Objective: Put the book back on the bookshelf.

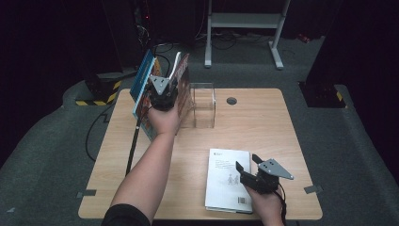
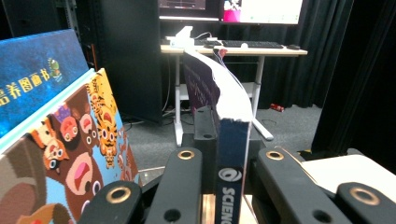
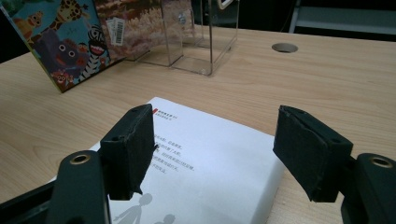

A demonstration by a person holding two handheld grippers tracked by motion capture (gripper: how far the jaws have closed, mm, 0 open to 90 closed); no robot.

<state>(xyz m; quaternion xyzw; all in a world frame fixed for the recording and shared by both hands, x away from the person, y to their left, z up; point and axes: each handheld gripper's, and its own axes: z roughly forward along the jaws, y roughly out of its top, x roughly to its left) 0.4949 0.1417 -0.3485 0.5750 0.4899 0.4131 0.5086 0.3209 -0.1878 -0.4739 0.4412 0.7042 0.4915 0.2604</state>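
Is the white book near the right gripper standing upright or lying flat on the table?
Lying flat. The white book rests on the table with its printed cover facing up, below the open right gripper.

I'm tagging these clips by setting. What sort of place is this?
Probably a lab or recording studio: black curtains around a lone wooden table on grey carpet, and a desk with monitors and a keyboard behind.

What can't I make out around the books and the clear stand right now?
- High view: the clamped book's lower edge, behind the left gripper and hand.
- Left gripper view: its spine lettering, cut by the bottom edge.
- Right gripper view: the white book's print, too small; clear stand's top, cut off.
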